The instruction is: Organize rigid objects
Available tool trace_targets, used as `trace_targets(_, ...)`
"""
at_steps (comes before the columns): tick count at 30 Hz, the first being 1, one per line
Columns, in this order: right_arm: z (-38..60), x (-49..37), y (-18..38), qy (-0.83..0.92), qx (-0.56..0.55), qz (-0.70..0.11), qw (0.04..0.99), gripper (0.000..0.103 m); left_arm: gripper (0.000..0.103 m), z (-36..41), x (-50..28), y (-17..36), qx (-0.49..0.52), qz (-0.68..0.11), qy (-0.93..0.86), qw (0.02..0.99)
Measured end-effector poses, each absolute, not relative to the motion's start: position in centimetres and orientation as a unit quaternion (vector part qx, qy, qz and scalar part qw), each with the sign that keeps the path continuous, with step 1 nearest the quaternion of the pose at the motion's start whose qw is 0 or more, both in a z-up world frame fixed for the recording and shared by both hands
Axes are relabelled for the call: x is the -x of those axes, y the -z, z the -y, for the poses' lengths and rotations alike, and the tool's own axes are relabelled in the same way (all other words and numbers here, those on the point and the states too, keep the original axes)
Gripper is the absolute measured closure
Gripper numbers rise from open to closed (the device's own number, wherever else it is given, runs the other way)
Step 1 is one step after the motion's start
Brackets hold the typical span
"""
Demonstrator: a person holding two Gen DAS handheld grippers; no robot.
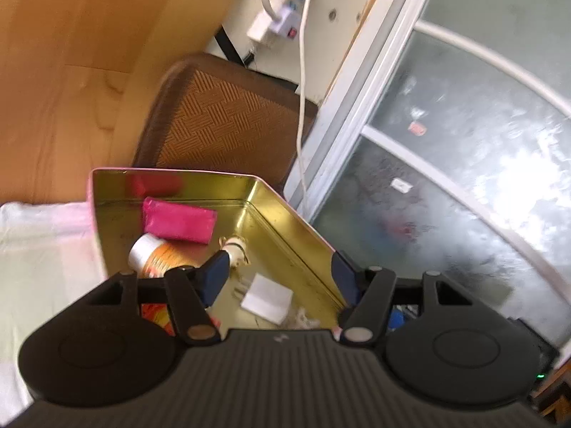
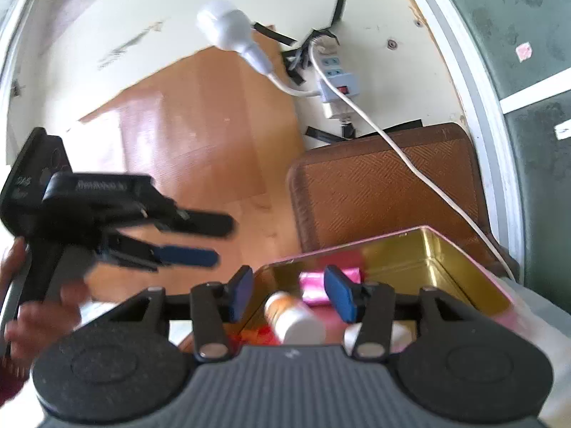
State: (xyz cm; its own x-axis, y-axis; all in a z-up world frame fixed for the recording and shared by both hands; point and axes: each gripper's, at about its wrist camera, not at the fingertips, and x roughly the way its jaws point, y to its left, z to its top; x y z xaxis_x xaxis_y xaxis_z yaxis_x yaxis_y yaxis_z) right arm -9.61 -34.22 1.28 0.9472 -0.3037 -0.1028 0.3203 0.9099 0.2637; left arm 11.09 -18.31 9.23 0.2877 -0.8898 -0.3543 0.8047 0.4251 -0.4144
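A gold tin with a pink outside (image 1: 296,230) stands open on a white cloth. Inside lie a pink packet (image 1: 178,221), an orange bottle with a white cap (image 1: 150,255), a small pale knobbed piece (image 1: 236,249) and a white paper square (image 1: 266,297). My left gripper (image 1: 279,278) hovers over the tin's near part, open, with nothing between its blue pads. In the right wrist view my right gripper (image 2: 291,294) is open over the tin (image 2: 410,253), with the bottle (image 2: 296,315) and pink packet (image 2: 312,287) lying beyond its pads, untouched. The left gripper (image 2: 210,240), held by a hand (image 2: 35,317), shows at the left.
A brown woven mat (image 1: 221,121) leans behind the tin. A wooden board (image 1: 53,71) stands at the left. A power strip (image 1: 282,18) hangs on the wall and its white cable (image 1: 302,107) drops past the tin's far corner. A frosted window (image 1: 446,142) fills the right.
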Motion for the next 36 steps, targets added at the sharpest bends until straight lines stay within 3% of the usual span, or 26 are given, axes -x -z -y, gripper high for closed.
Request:
trace_targets(6, 33.6, 13.3, 0.8, 0.106, -0.203, -0.097, 0.969, 0.056, 0.038, 15.3, -7.3, -7.1, 0.037, -0.298, 0.555, 0.776)
trace_targets(13, 30.1, 12.4, 1.9, 0.124, -0.118, -0.19, 0.967, 0.057, 0.038, 17.4, -3.6, -2.7, -0.046, -0.346, 0.57, 0.744)
trace_targets(24, 30.6, 14.8, 1.8, 0.166, -0.068, -0.205, 0.962, 0.049, 0.025, 22.4, -2.6, -1.3, -0.068, -0.377, 0.58, 0.719)
trace_targets(30, 32.8, 16.5, 1.8, 0.179, -0.093, -0.203, 0.958, 0.049, 0.025, 23.6, -2.7, -1.1, -0.073, -0.39, 0.575, 0.715)
trace_targets(32, 33.2, 16.5, 1.9, 0.174, -0.109, -0.202, 0.958, 0.055, 0.025, 24.0, -2.9, -1.0, -0.069, -0.394, 0.576, 0.713)
trace_targets(36, 33.8, 16.3, 2.9, 0.159, -0.147, -0.209, 0.954, 0.062, 0.036, 24.8, -3.2, -0.6, -0.06, -0.406, 0.59, 0.695)
